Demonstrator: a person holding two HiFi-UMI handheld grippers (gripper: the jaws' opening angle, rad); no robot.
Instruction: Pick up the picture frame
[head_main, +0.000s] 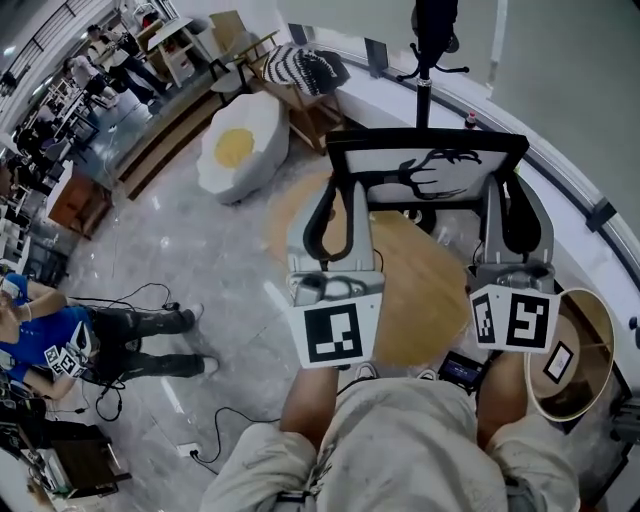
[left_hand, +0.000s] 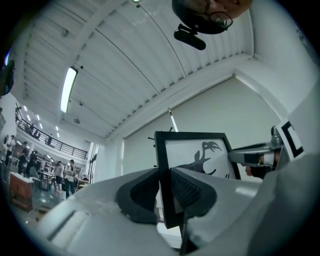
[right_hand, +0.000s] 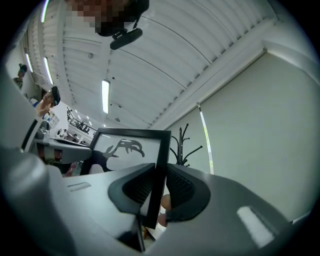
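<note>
1. Floor tiles at the far left carry a person in a blue top (head_main: 45, 335), sitting among loose cables. Farther back stands a seat shaped like a fried egg (head_main: 240, 145).
2. The left gripper (head_main: 337, 195) has its jaws pinching the left side bar of the picture frame (head_main: 425, 170). In the left gripper view (left_hand: 165, 177) that black bar stands upright between the two ribbed pads, which press on it from both sides.
3. The picture frame has a black rim and a white sheet bearing a dark stag silhouette. It hangs in the air between the two grippers, over the far side of the round wooden worktop (head_main: 420, 300) and not touching it. A black coat stand (head_main: 428, 60) rises behind it.
4. The right gripper (head_main: 505, 200) has its jaws clamped on the frame's right side bar. The right gripper view (right_hand: 160, 180) shows the bar gripped between both pads.
5. A round tan tub (head_main: 592, 330) sits at the far right.
</note>
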